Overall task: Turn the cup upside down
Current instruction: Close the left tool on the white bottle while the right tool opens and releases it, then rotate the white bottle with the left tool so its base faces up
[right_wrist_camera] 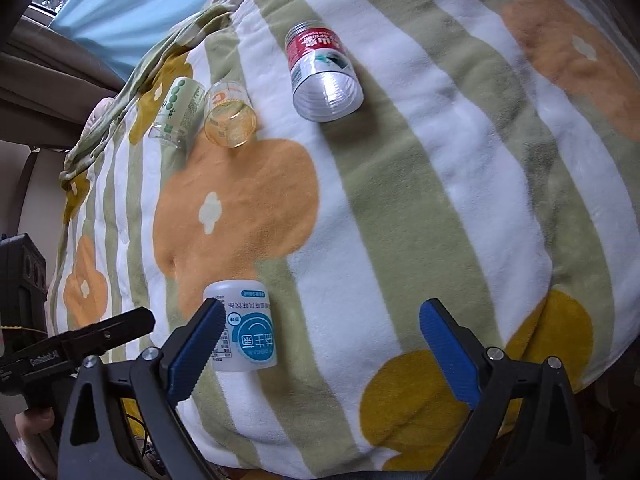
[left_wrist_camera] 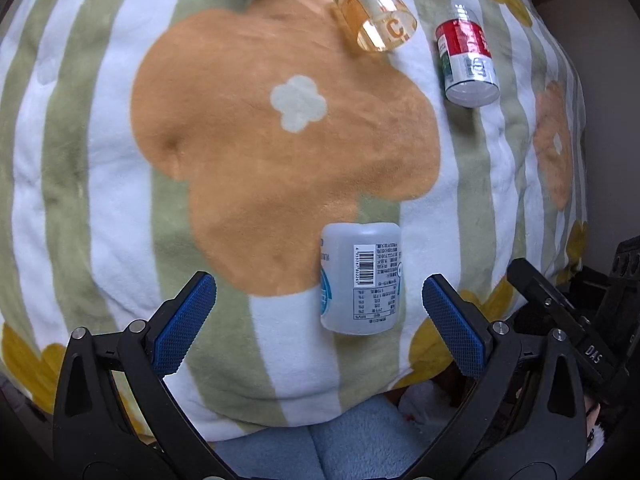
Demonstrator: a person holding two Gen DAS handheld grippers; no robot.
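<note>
A white plastic cup (left_wrist_camera: pixel 360 280) with a barcode label rests on the striped blanket (left_wrist_camera: pixel 100 160), closed rounded end facing away from me. Its print reads inverted in the right wrist view, white cup (right_wrist_camera: pixel 244 324). My left gripper (left_wrist_camera: pixel 319 284) is open, and the cup lies just ahead between its blue pads, nearer the right one, touching neither. My right gripper (right_wrist_camera: pixel 323 312) is open too, with the cup beside its left fingertip (right_wrist_camera: pixel 208 320) and nothing between the fingers.
A clear orange cup (left_wrist_camera: pixel 374 12) and a red-labelled clear cup (left_wrist_camera: pixel 466 56) lie farther off on the blanket. The right wrist view adds a green-labelled cup (right_wrist_camera: pixel 178 112) next to the orange cup (right_wrist_camera: pixel 228 116). The blanket's near edge drops off below the grippers.
</note>
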